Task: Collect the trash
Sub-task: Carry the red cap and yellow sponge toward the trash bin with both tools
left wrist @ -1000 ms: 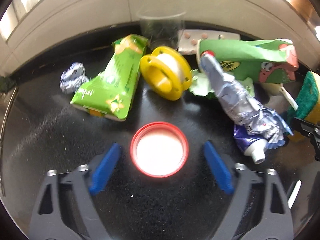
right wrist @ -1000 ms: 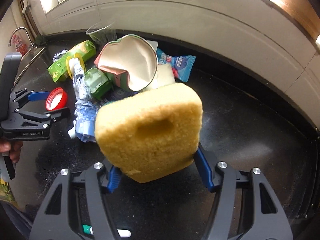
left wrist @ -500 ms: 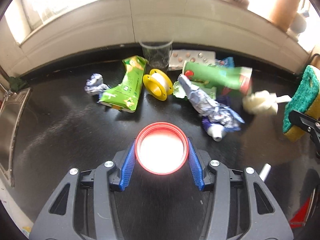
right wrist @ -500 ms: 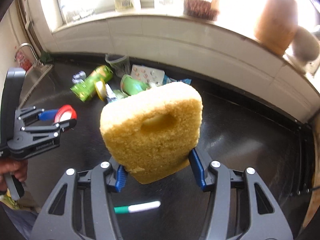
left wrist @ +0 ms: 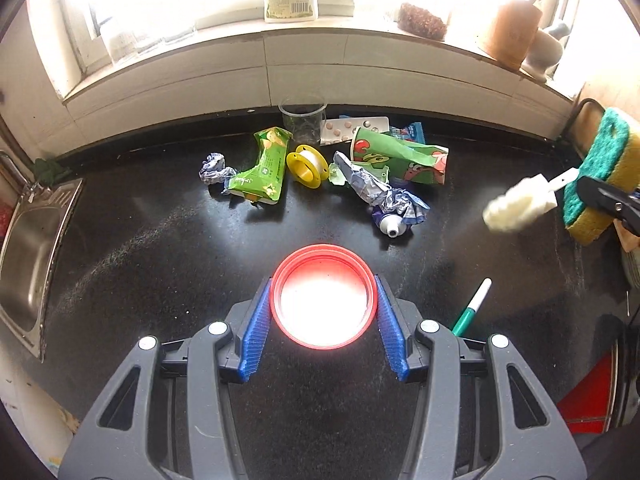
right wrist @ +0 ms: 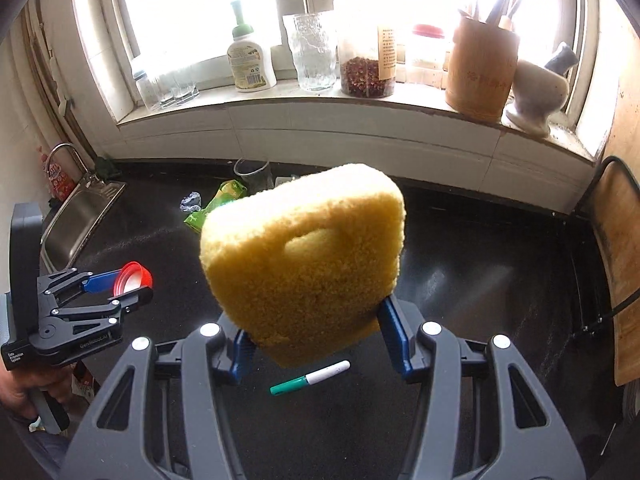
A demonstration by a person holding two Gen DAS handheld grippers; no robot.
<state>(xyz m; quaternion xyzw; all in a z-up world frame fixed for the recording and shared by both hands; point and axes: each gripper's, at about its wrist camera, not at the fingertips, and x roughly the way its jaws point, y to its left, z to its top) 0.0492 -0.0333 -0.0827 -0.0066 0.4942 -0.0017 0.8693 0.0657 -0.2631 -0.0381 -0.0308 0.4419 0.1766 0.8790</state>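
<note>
Nearest the black surface (left wrist: 160, 264), the left claw (left wrist: 323, 308) is clamped on a red lid (left wrist: 323, 300), lifted clear of that surface; the right claw (right wrist: 316, 332) grips a yellow sponge (right wrist: 304, 256) the same way. Below them a green-and-white marker (right wrist: 310, 378) lies flat on the surface. Farther back on it sit a crumpled toothpaste tube (left wrist: 380, 196), yellow spool (left wrist: 306, 162), green carton (left wrist: 262, 166) and clear cup (left wrist: 303, 120) by the wall.

A black countertop (left wrist: 140, 248) carries litter at upper centre of the left wrist view: foil ball (left wrist: 214, 168), green carton (left wrist: 262, 166), yellow spool (left wrist: 306, 163), plastic cup (left wrist: 303, 122), pill blister (left wrist: 354, 128), paper cup (left wrist: 394, 154), squeezed tube (left wrist: 378, 196). A green marker (left wrist: 472, 307) lies lower right.
</note>
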